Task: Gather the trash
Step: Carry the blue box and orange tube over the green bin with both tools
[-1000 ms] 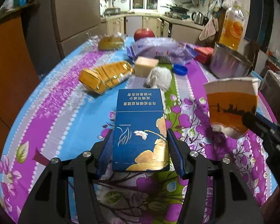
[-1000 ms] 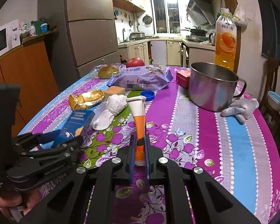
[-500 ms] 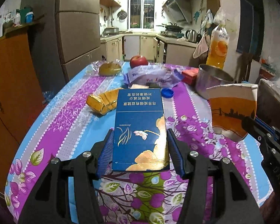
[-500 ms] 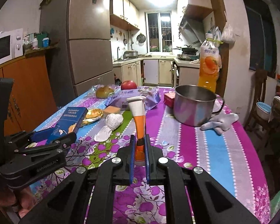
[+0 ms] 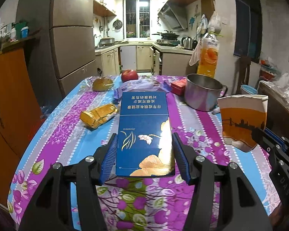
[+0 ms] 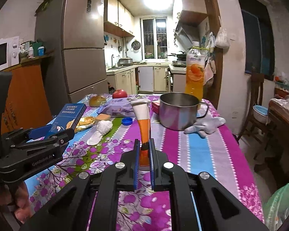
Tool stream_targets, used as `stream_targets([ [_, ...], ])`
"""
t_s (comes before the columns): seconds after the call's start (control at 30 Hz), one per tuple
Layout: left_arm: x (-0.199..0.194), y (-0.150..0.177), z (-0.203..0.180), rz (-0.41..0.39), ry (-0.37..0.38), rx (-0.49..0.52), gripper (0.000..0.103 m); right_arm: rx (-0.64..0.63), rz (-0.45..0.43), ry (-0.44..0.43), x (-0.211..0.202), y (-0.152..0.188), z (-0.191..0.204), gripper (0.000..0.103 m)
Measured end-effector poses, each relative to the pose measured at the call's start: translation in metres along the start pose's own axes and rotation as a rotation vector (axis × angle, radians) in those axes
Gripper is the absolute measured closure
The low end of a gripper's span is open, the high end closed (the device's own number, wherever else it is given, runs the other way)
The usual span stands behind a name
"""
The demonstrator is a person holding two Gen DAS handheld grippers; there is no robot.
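Left wrist view showed the left hand-held gripper (image 5: 144,157) pinching a blue box (image 5: 144,132) by its long sides, the box lifted above the table (image 5: 53,134) and filling the centre of the frame. At the right edge of the frame the right hand-held gripper (image 5: 267,140) clamped a flattened paper cup (image 5: 242,121), orange and white, also held in the air. The lower part of the frame was bare flowered cloth, and the left edge of the table curved away at the lower left with a wooden cabinet (image 5: 7,100) close beside it.

Farther up the frame, a gold wrapper (image 5: 98,115) lay left of the box, a purple bag (image 5: 138,86) behind it, and a steel pot (image 5: 202,94) stood at the upper right with a juice bottle (image 5: 208,57) behind it. A red apple (image 5: 129,75) and a bun (image 5: 102,83) sat near the far edge.

In the right wrist view the right hand-held gripper (image 6: 144,154) was pressed on the cup (image 6: 143,127), seen edge-on at centre frame. The left hand-held gripper (image 6: 46,132) held the box (image 6: 70,115) at the middle left. Between them on the table lay a white crumpled tissue (image 6: 102,129) and a blue bottle cap (image 6: 127,121); a white glove (image 6: 206,127) lay right of the pot (image 6: 178,111). The right half of the cloth in the lower frame was open, ending at the table's right edge, with a chair (image 6: 258,104) beyond it.
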State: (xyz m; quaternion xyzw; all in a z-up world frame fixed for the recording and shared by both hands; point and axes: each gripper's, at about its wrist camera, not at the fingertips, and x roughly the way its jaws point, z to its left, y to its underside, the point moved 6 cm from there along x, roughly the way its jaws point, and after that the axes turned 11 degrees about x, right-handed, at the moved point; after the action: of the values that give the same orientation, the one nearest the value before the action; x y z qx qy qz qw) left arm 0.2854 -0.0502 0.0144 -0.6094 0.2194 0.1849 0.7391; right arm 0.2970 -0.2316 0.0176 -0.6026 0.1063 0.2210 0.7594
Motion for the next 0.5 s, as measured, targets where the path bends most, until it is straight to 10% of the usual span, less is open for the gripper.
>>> stream_targets([
  [0.5,-0.027,-0.020,-0.082,-0.054,0.101,0.081,0.049,0.042,-0.061,0.114,-0.075,-0.008,-0.069,0.093],
])
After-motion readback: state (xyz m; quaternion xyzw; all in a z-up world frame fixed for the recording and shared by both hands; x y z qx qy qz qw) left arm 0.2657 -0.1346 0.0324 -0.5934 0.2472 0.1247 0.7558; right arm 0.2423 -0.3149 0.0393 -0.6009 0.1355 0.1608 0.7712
